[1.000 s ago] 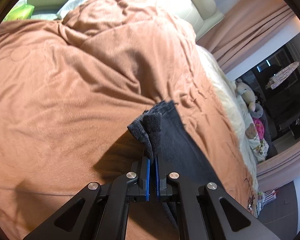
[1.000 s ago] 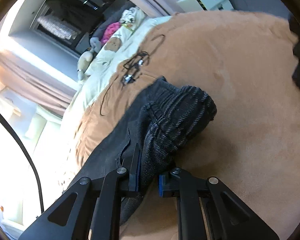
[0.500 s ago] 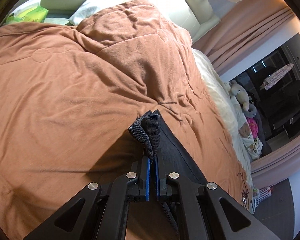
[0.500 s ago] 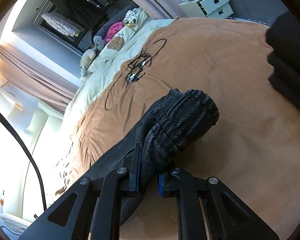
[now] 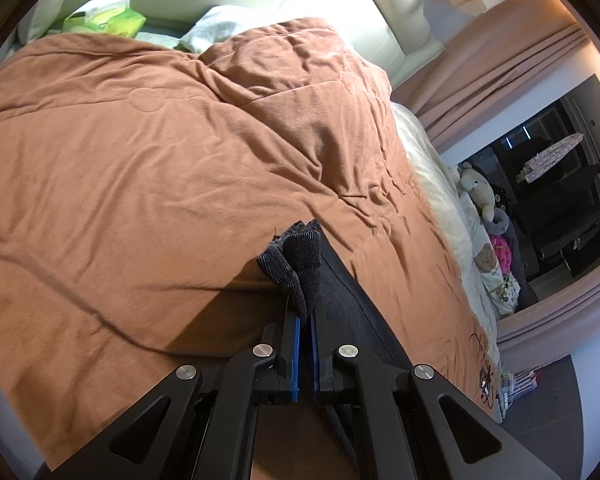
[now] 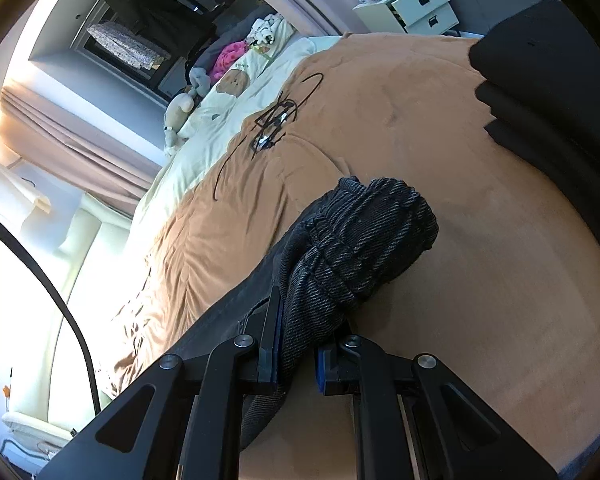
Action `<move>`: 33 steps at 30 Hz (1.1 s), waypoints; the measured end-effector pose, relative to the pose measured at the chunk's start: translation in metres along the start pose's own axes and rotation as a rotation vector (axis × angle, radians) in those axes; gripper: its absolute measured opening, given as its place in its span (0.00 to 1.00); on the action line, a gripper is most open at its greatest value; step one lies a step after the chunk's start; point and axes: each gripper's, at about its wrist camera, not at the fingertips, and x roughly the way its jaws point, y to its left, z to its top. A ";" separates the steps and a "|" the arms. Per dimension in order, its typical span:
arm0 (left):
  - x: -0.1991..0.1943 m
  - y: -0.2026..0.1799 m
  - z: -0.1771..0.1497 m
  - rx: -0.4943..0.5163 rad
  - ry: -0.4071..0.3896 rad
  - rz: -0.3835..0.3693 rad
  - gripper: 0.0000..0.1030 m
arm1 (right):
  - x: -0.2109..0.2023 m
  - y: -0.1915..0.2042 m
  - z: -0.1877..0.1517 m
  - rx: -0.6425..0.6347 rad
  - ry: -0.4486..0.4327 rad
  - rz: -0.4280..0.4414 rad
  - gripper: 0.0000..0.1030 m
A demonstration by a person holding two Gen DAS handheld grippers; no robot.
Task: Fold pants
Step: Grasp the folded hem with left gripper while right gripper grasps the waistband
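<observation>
**Carrying the pants taut over the bed**

Gripping bunched dark pants [image 5: 300, 264], the left tongs [image 5: 304, 320] clamp one end and the right tongs [image 6: 296, 344] pinch the thick other end above the brown duvet [image 5: 160, 180]. Uneven pulling could slip fabric free, or skew the fold.
</observation>
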 end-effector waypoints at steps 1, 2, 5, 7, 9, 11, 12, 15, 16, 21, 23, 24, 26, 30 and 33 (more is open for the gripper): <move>-0.003 0.003 -0.001 -0.003 0.000 0.001 0.04 | -0.003 -0.002 -0.002 0.002 0.003 0.001 0.09; -0.006 0.007 -0.003 -0.005 0.001 0.003 0.04 | -0.005 -0.004 -0.003 0.005 0.006 0.001 0.09; -0.017 0.017 -0.007 -0.013 0.000 0.002 0.04 | -0.012 -0.008 -0.006 0.011 0.011 0.001 0.09; -0.022 0.021 -0.009 -0.013 0.000 0.001 0.04 | -0.016 -0.009 -0.007 0.014 0.011 0.001 0.09; -0.029 0.024 -0.010 -0.012 -0.003 0.002 0.04 | -0.021 -0.009 -0.009 0.009 0.010 0.000 0.09; -0.035 0.028 -0.010 -0.014 -0.003 0.001 0.04 | -0.024 -0.009 -0.011 0.013 0.012 -0.002 0.09; -0.037 0.030 -0.010 -0.014 -0.004 0.002 0.04 | -0.025 -0.008 -0.011 0.014 0.013 -0.005 0.09; -0.042 0.039 -0.013 -0.023 -0.003 0.004 0.04 | -0.023 -0.009 -0.014 0.016 0.018 -0.011 0.09; -0.042 0.042 -0.015 -0.026 0.000 0.007 0.04 | -0.022 -0.012 -0.015 0.023 0.022 -0.013 0.09; -0.033 0.062 -0.026 -0.046 0.026 0.036 0.04 | -0.013 -0.024 -0.019 0.042 0.044 -0.043 0.09; -0.029 0.071 -0.031 -0.054 0.038 0.049 0.04 | -0.007 -0.027 -0.022 0.048 0.057 -0.057 0.09; -0.028 0.076 -0.034 -0.063 0.043 0.053 0.04 | -0.004 -0.029 -0.023 0.049 0.064 -0.066 0.10; -0.024 0.087 -0.038 -0.077 0.056 0.058 0.04 | 0.003 -0.036 -0.025 0.061 0.086 -0.082 0.11; -0.016 0.101 -0.048 -0.106 0.093 0.081 0.06 | 0.013 -0.055 -0.031 0.126 0.144 -0.100 0.16; -0.017 0.108 -0.054 -0.124 0.105 0.080 0.07 | 0.011 -0.055 -0.033 0.104 0.175 -0.135 0.24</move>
